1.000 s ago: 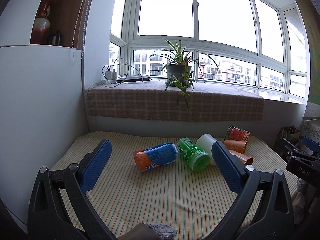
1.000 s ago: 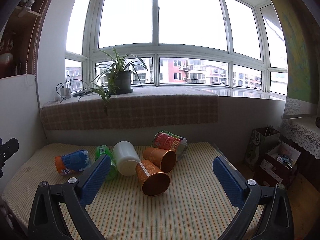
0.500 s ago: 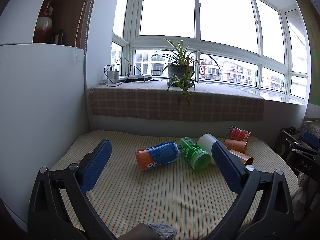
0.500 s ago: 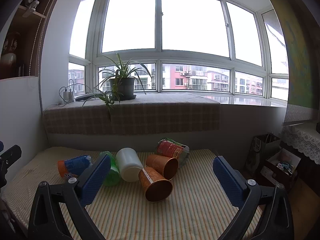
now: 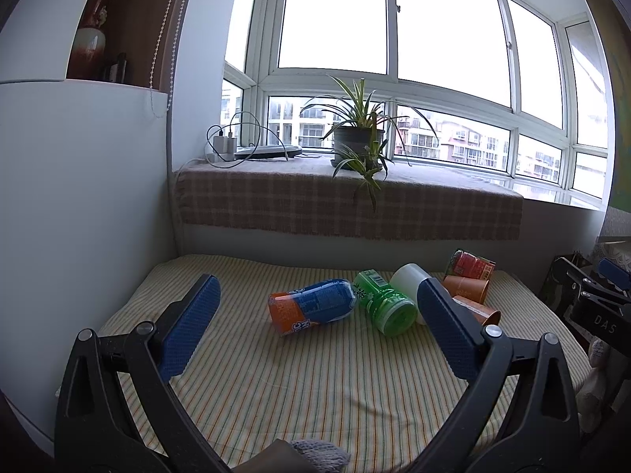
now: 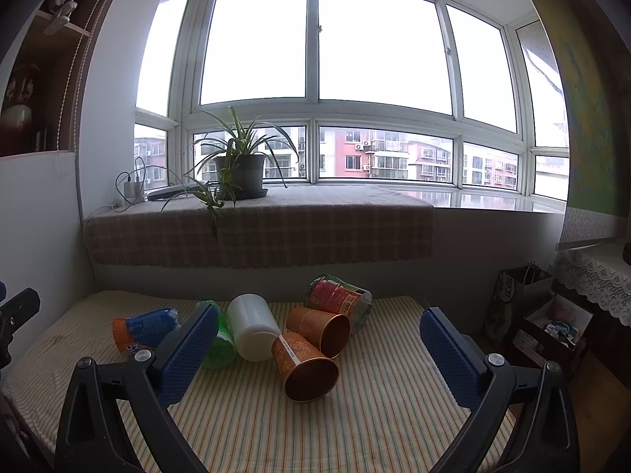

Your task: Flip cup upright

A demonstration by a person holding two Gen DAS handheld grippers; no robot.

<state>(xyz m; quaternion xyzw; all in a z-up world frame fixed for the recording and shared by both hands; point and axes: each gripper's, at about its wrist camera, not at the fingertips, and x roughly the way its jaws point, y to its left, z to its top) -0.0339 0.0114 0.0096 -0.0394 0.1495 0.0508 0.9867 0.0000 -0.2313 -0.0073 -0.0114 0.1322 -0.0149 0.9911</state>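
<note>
Ahead of the left gripper (image 5: 317, 331), held wide apart and empty, a striped cloth (image 5: 315, 386) is seen with a blue-orange cup (image 5: 311, 305) lying beside a green cup (image 5: 384, 307); a potted plant (image 5: 359, 138) stands on the sill

From the right gripper (image 6: 317, 349), likewise spread and empty, two copper cups (image 6: 305, 362) are seen toppled by a white cup (image 6: 252, 327), a red can (image 6: 337, 299) behind them

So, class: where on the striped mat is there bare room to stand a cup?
Bare: the near striped mat before the orange cup, and left of the blue-orange cup. Crowded: around the white cup.
</note>
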